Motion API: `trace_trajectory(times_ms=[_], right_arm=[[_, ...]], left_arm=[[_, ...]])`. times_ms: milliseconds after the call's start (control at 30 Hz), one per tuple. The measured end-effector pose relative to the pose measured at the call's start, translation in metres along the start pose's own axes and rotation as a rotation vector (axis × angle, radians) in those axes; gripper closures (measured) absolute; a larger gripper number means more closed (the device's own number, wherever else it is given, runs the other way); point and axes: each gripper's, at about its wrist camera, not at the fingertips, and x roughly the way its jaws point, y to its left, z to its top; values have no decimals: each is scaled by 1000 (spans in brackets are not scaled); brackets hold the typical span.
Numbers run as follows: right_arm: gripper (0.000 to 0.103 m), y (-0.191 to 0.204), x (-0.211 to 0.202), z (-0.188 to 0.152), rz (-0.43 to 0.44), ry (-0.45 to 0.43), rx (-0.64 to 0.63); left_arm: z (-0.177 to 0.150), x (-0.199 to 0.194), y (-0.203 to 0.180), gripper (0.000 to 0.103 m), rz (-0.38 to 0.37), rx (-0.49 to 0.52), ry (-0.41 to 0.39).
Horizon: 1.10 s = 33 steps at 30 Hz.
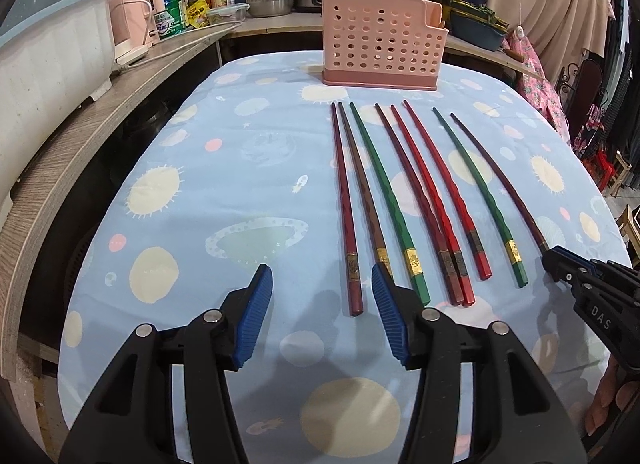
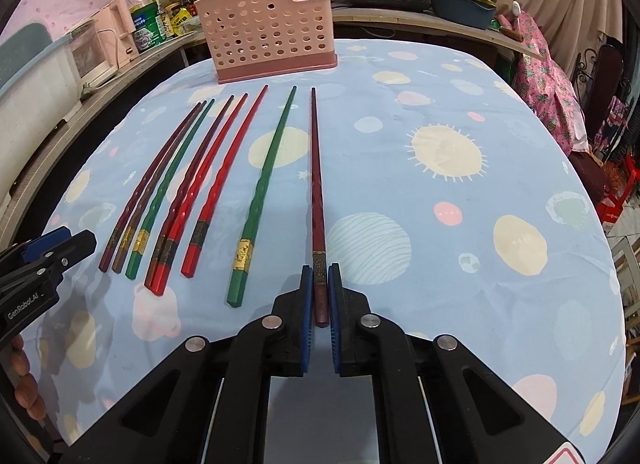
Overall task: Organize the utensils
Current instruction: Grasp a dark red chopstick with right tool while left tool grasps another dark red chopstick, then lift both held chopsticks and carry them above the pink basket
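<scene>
Lying in a loose row on the planet-print tablecloth (image 1: 208, 200), eight chopsticks point their tips toward the pink perforated utensil holder (image 1: 380, 44) at the far edge, thick ends nearest the grippers; the layout looks chosen so each stick can be taken by its butt and carried straight ahead to the holder, which appears empty through its holes.

Left side: the left gripper (image 1: 322, 284) hangs above the cloth, angled downward, jaws standing moderately apart with nothing between the pads. The dark red chopstick (image 1: 347, 216) at the left end of the row lies in line with that gap, and the right pad stands over the butt of the brown stick beside it. Judged a waiting pose, not a grasp.

Centre: green, maroon and red sticks lie untouched, two of them touching at their butts.

Right side: the right gripper (image 2: 320, 288), also pitched downward, has its blue pads closed narrowly on the butt of the rightmost maroon chopstick (image 2: 316, 184), just behind its decorated band. The stick's tip seems to rest on the cloth, so lifting has not yet begun, in my assessment.
</scene>
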Motion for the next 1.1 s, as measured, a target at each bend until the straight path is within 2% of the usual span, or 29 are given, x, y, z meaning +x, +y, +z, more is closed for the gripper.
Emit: trace_trajectory(times_ms=[467, 533, 667, 767, 900, 1100], right_arm=[[96, -8, -12, -15, 3, 8, 18], [96, -8, -12, -15, 3, 7, 19], [96, -8, -12, -15, 2, 7, 18], [96, -7, -12, -15, 2, 7, 17], [96, -7, -12, -16, 1, 6, 17], [96, -7, -13, -16, 1, 7, 17]], left_arm=[[-3, 17, -3, 55, 3, -1, 28], [-4, 21, -2, 65, -3, -2, 40], [-2, 24, -1, 69, 0, -11, 39], [0, 25, -1, 75, -3, -10, 39], [1, 26, 0, 95, -16, -10, 39], [3, 23, 5, 96, -41, -34, 42]])
